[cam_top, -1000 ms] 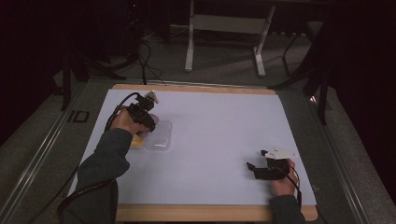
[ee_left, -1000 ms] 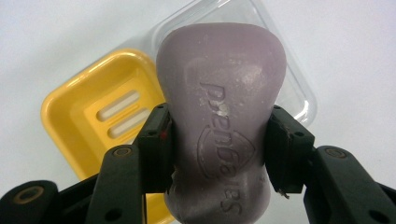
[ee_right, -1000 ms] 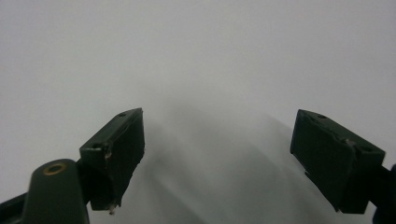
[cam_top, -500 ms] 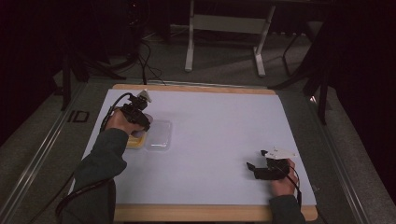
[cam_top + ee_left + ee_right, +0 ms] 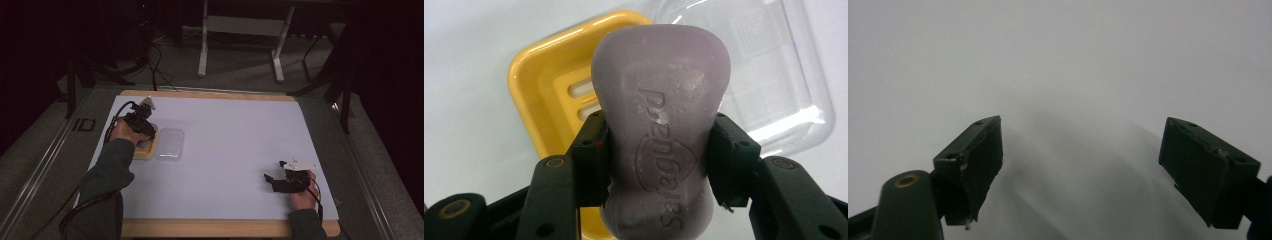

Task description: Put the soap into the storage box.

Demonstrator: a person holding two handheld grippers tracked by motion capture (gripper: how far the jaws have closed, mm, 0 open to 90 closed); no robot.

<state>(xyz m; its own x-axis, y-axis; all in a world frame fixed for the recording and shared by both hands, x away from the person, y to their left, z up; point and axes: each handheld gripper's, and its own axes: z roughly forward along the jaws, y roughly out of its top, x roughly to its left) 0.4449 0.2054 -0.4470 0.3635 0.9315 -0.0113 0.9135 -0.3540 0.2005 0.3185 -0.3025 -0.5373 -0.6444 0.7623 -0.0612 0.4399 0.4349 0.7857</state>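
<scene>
Soap bar (image 5: pixel 659 135) pinched in left tongs (image 5: pixel 659 165), just above yellow soap dish (image 5: pixel 541 85); lower flat, centred over dish, clear lid (image 5: pixel 769 75) beside it. Right tongs (image 5: pixel 1083 165) open, idle.

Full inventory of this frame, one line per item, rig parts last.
soap bar: 1, pale purple with embossed lettering, clamped in the left gripper above the dish
soap dish: 1, yellow with slots, on the table's left part, under the soap
clear lid: 1, transparent, flat on the table beside the dish
table: 1, white top with wooden edge
frame: 1, light grey, on the floor behind the table
left gripper: 1, black, jaws shut on the soap
right gripper: 1, black, near the table's right front, jaws open, nothing between them
</scene>
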